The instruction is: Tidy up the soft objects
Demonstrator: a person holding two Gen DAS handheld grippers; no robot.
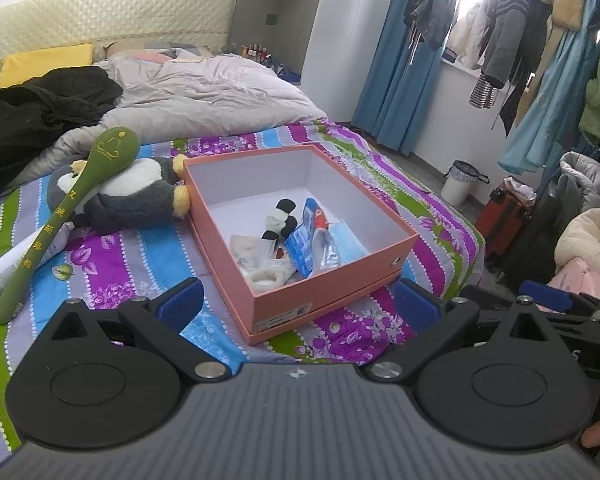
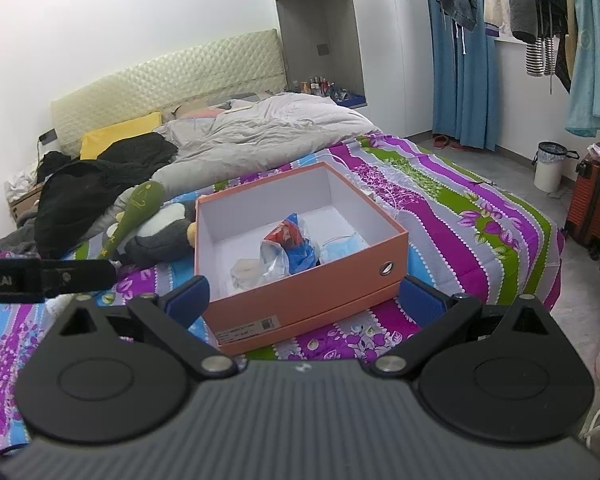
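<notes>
An open orange box (image 1: 332,286) (image 2: 308,292) sits on the striped bedspread (image 1: 112,264) (image 2: 460,216). Inside lie a black-and-white sock (image 1: 278,220), blue plastic packets (image 1: 310,240) (image 2: 296,248) and a blue face mask (image 2: 342,248). A grey-and-white plush penguin (image 1: 136,196) (image 2: 160,236) lies left of the box with a green plush spoon (image 1: 60,216) (image 2: 134,212) across it. My left gripper (image 1: 296,304) is open and empty, just in front of the box. My right gripper (image 2: 304,300) is open and empty, also in front of the box.
A white tube (image 1: 16,260) lies under the spoon's handle. A grey duvet (image 1: 204,96), black clothes (image 1: 32,116) and a yellow pillow (image 1: 44,64) fill the bed's head end. A white bin (image 2: 550,166), red suitcase (image 2: 592,204) and hanging clothes (image 1: 512,28) stand to the right.
</notes>
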